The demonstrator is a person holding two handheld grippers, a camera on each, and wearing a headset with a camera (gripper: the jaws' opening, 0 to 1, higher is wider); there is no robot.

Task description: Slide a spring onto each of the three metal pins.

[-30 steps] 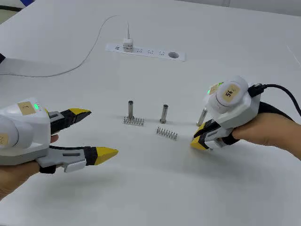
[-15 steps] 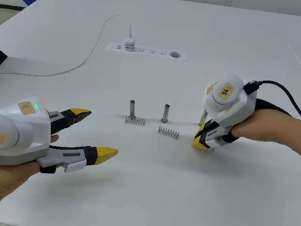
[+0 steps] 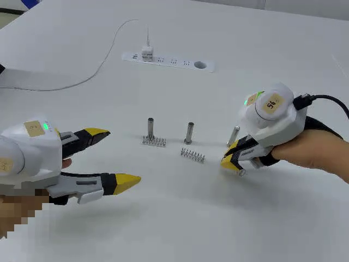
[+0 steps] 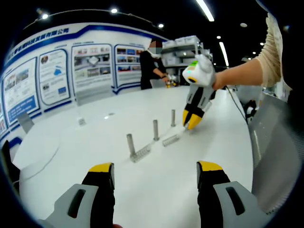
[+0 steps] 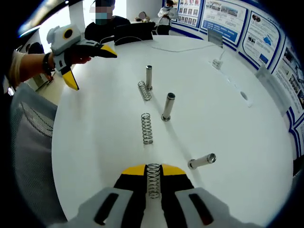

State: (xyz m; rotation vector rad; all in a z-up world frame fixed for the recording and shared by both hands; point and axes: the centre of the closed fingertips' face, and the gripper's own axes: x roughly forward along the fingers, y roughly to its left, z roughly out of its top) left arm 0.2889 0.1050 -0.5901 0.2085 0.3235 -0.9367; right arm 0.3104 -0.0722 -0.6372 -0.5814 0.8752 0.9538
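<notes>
Head view: my left gripper (image 3: 120, 155) gapes open at 8 o'clock, metal pins (image 3: 190, 132) at centre. Left gripper view: a spring (image 4: 140, 153) lies against the nearest pin (image 4: 130, 144). Right gripper view: my right gripper (image 5: 153, 170) clamps a second spring (image 5: 153, 183), third spring (image 5: 147, 128) loose at 12 o'clock.

Three metal pins (image 5: 149, 77) (image 5: 167, 107) (image 5: 202, 161) are sitting on the desk (image 5: 95, 142). Three springs (image 5: 144, 90) (image 5: 147, 128) (image 5: 153, 183) are showing, one in the right gripper (image 5: 153, 167).

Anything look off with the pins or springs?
Nothing damaged. The pin nearest the right tongs looks tilted in the right gripper view yet upright in the left gripper view, so I cannot tell. Two springs lie flat beside the other pins.
</notes>
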